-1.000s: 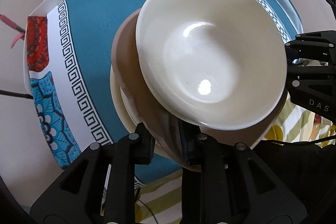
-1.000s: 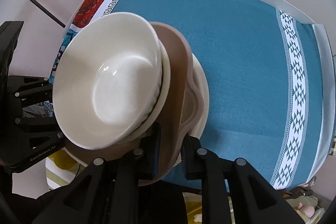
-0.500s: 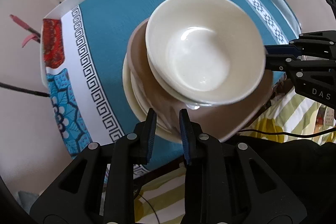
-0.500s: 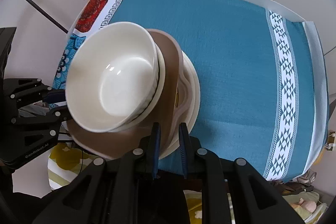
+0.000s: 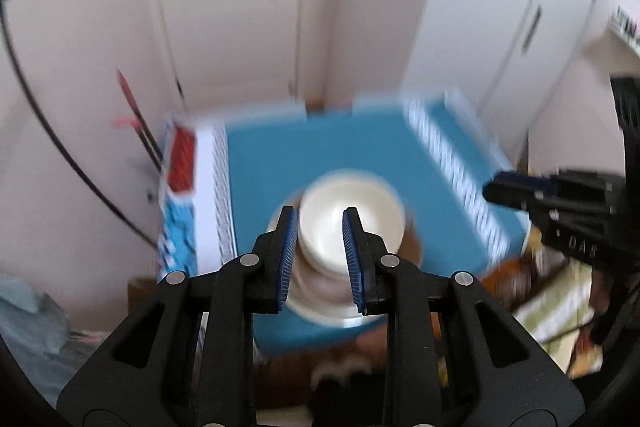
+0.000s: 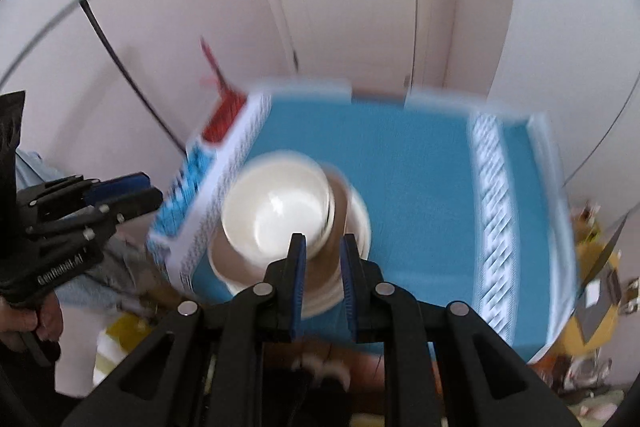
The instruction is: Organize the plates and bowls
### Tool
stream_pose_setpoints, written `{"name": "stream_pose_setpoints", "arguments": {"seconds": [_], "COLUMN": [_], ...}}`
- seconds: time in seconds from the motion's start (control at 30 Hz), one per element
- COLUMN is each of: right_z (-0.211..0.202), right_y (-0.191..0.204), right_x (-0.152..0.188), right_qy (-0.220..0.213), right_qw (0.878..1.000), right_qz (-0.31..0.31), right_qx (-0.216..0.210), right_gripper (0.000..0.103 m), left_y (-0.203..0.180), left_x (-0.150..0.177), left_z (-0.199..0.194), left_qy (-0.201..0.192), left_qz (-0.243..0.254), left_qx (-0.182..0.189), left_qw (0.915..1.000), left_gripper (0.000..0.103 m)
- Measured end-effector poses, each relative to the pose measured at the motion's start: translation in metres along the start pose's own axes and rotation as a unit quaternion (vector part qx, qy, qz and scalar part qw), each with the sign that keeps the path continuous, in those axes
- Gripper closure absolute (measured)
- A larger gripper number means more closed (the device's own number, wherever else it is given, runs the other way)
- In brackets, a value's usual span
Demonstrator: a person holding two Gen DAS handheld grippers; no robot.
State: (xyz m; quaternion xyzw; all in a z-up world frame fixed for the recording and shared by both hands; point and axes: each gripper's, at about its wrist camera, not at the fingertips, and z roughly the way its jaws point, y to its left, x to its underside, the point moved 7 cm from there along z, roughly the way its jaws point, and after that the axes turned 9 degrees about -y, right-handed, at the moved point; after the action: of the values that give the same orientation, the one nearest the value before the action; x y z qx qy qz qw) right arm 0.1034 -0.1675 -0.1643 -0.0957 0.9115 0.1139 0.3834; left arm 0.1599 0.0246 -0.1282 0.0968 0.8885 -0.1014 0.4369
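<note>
The stack stands on the blue tablecloth [image 5: 320, 155] [image 6: 420, 187] near its front edge. A white bowl [image 5: 372, 215] [image 6: 276, 211] sits on top, with a brown plate [image 5: 412, 247] [image 6: 340, 211] under it and a white plate [image 5: 320, 311] [image 6: 360, 223] at the bottom. Both views are blurred. My left gripper [image 5: 319, 213] [image 6: 148, 189] hangs well above the stack, slightly open and empty. My right gripper [image 6: 323, 239] [image 5: 496, 187] is also high above the stack, with only a narrow gap between its pads and nothing in it.
White cupboard doors [image 5: 240, 7] rise behind the table. A black cable [image 5: 60, 147] and a red stick [image 5: 132, 107] are at the left. A yellow-striped cloth [image 5: 560, 307] lies below the table's right front, and a person's hand [image 6: 24, 323] holds the left gripper.
Both grippers let go of the brown plate's rim and rose away from the stack. The stack now looks small and rests on the cloth, and the doors have come into view.
</note>
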Motion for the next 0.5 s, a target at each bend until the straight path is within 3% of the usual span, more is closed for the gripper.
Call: {"name": "stream_pose_setpoints", "arguments": {"seconds": [0.03,0.07,0.1,0.13,0.17,0.2,0.37,0.43,0.5], "right_z": [-0.014,-0.029,-0.040,-0.053,-0.066,-0.077,-0.116,-0.126,-0.133], "right_y": [0.001,0.001,0.001,0.001,0.001,0.002,-0.001,-0.002,-0.003], "right_x": [-0.009,-0.020,-0.026,-0.033,-0.039,-0.044,-0.050,-0.049,-0.049], "right_qy": [-0.024,-0.051,-0.071,-0.092,-0.115,-0.134,-0.187,-0.207,-0.226], "right_qw": [1.000,0.999,0.997,0.996,0.993,0.991,0.981,0.975,0.968], "right_qz": [-0.001,0.001,0.004,0.008,0.013,0.018,0.020,0.010,-0.002], "right_qx": [0.001,0.002,0.003,0.005,0.005,0.004,0.052,0.084,0.108], "right_gripper": [0.087,0.087,0.077,0.056,0.042,0.022,0.014,0.000,0.000], "left_y": [-0.002,-0.005,-0.006,-0.007,-0.010,-0.013,-0.028,-0.029,-0.030], "left_x": [-0.008,-0.017,-0.024,-0.032,-0.038,-0.045,-0.051,-0.048,-0.045], "left_z": [-0.010,-0.022,-0.028,-0.042,-0.056,-0.069,-0.096,-0.104,-0.111], "left_qy": [-0.018,-0.039,-0.054,-0.086,-0.118,-0.144,-0.180,-0.195,-0.207], "left_qz": [0.000,0.002,0.003,0.004,0.004,0.006,0.007,0.000,-0.004], "left_qx": [-0.005,-0.012,-0.018,-0.033,-0.040,-0.041,-0.057,-0.059,-0.072], "left_qw": [0.9998,0.9992,0.9983,0.9958,0.9922,0.9887,0.9819,0.9789,0.9756], "left_gripper": [0.074,0.047,0.008,0.000,0.000,0.000,0.000,0.000,0.000]}}
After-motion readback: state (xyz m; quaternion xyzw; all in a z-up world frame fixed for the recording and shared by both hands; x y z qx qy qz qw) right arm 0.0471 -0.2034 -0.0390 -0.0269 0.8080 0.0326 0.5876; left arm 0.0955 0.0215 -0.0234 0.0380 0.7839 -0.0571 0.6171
